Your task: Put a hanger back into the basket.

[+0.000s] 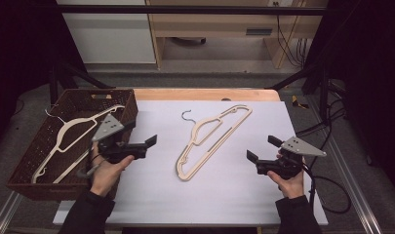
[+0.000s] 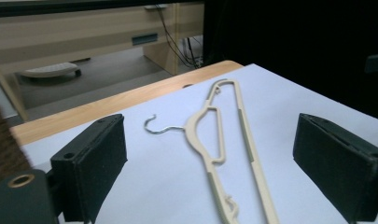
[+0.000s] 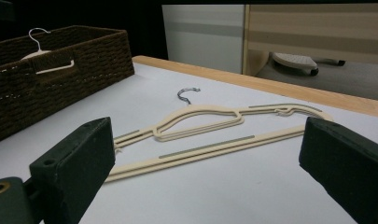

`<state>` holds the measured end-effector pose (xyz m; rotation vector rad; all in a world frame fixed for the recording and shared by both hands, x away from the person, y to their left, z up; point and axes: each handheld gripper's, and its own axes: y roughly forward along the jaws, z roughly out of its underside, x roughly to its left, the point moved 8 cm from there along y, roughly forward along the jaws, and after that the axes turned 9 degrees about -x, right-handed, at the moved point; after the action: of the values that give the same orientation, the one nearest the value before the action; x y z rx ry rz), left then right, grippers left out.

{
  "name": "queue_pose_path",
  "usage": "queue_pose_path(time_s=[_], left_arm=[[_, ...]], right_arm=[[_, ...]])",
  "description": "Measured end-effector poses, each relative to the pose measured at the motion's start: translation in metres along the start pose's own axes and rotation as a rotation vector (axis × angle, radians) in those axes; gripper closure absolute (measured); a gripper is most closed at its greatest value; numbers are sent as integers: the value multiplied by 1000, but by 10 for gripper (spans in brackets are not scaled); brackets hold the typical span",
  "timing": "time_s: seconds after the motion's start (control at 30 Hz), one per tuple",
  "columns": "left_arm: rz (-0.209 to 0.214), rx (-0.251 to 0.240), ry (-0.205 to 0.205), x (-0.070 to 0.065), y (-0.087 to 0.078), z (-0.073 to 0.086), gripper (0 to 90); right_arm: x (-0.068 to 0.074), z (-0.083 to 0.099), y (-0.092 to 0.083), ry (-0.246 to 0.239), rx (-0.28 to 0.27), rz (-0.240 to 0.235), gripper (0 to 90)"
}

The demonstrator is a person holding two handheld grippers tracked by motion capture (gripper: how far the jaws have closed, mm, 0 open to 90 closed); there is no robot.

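1. I am holding my left tongs point(image 1: 152, 142) and right tongs point(image 1: 261, 148) released, both gripping nothing.
2. Between them one cream hanger point(image 1: 212, 140) is lying flat, with open white sheet point(image 1: 224, 195) all around it.
3. A second hanger point(image 1: 70, 141) is resting in the one wicker basket point(image 1: 124, 97) at the table point(image 1: 205, 93) edge.

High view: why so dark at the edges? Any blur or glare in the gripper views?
High view: light falls on the white sheet, the sides go near black; the hanger stays readable. Left gripper view: hanger sharp, the near jaws soft, right background black. Right gripper view: hanger crisp, no glare, the basket dim.
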<state>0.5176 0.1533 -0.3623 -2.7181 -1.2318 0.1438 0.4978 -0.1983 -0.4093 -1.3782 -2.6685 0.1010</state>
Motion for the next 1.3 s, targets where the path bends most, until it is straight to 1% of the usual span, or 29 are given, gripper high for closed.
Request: queue_pose_path(time_s=[0.03, 0.13, 0.17, 0.2, 0.23, 0.27, 0.3, 0.37, 0.4, 0.47, 0.53, 0.63, 0.77, 0.83, 0.9, 1.0, 1.07, 1.1, 1.13, 1.17, 1.27, 1.3], left_arm=[[9, 9, 3, -4, 6, 1, 95], [13, 34, 12, -11, 25, 6, 101], [14, 47, 10, -13, 32, 9, 102], [15, 54, 3, -14, 36, 12, 107], [19, 65, 1, -15, 41, 15, 107], [22, 79, -3, -17, 47, 19, 108], [23, 88, 0, -18, 51, 22, 111], [12, 104, 12, -19, 58, 27, 115], [10, 117, 9, -19, 62, 31, 121], [8, 141, -4, -19, 71, 39, 128], [-8, 161, 2, -19, 79, 49, 147], [-6, 205, -9, -20, 92, 65, 167], [-18, 268, -8, -18, 109, 86, 207], [-16, 286, -17, -18, 116, 95, 230], [-14, 312, -15, -17, 123, 104, 259], [-10, 349, -27, -18, 131, 118, 306], [-11, 374, -18, -18, 134, 126, 339], [-6, 386, -15, -18, 135, 128, 356], [-12, 388, -10, -18, 136, 130, 374], [-10, 400, -4, -18, 137, 132, 394], [-15, 423, -9, -17, 138, 138, 449], [-15, 431, 0, -16, 138, 139, 473]], right_arm=[[0, 0, 0, -1, 3, -4, 38], [0, 1, 0, -1, 6, -3, 38], [0, 1, -1, 1, 5, -3, 38], [-1, 1, -1, -6, 2, -8, 38], [0, 1, -1, 3, 5, -6, 38], [0, 1, -1, 0, 1, -5, 38], [0, 0, -1, 3, 1, -5, 38], [0, 0, -1, 0, 0, -7, 38], [0, 1, -1, 1, 3, -6, 38], [0, 2, 0, 4, 7, -6, 38], [1, 1, 0, 7, 7, -9, 38], [1, 1, 0, 6, 7, -11, 38], [1, 2, 0, 7, 9, -11, 38], [1, 1, 0, 7, 6, -9, 38], [0, 1, 0, 3, 4, -11, 38], [0, 1, -1, 2, 4, -9, 38], [0, 1, -1, 1, 4, -10, 38], [0, 1, -1, 2, 5, -9, 38], [0, 1, 0, 1, 4, -9, 38], [0, 1, 0, 4, 7, -8, 38], [1, 2, 0, 1, 10, -9, 38], [1, 2, 1, 1, 10, -11, 38]])
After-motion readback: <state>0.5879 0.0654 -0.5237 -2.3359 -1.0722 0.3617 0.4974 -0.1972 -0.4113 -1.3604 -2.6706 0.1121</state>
